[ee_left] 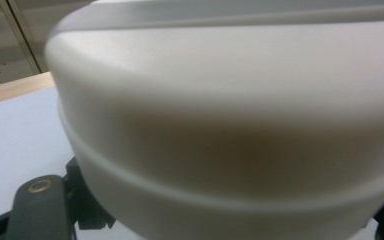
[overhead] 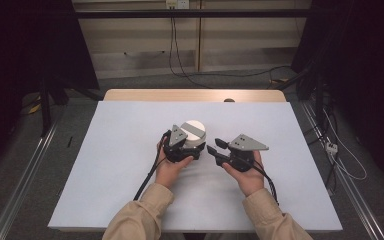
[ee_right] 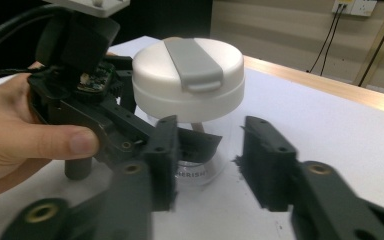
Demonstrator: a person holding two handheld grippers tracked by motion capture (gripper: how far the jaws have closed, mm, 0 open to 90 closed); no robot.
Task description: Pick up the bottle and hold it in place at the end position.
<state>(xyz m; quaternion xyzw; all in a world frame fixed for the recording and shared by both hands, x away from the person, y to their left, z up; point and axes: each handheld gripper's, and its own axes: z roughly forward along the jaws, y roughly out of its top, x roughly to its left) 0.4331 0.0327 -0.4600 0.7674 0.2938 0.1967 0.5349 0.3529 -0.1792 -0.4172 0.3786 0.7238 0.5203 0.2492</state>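
Right gripper view: left tongs are clamping the clear jar at frame centre, so the part-open, empty right tongs should be squaring on its white lid.

Readable only in part: pale capitals "HERISH" low on the clear wall of the jar, first letters hidden behind a black jaw. Nothing else legible.
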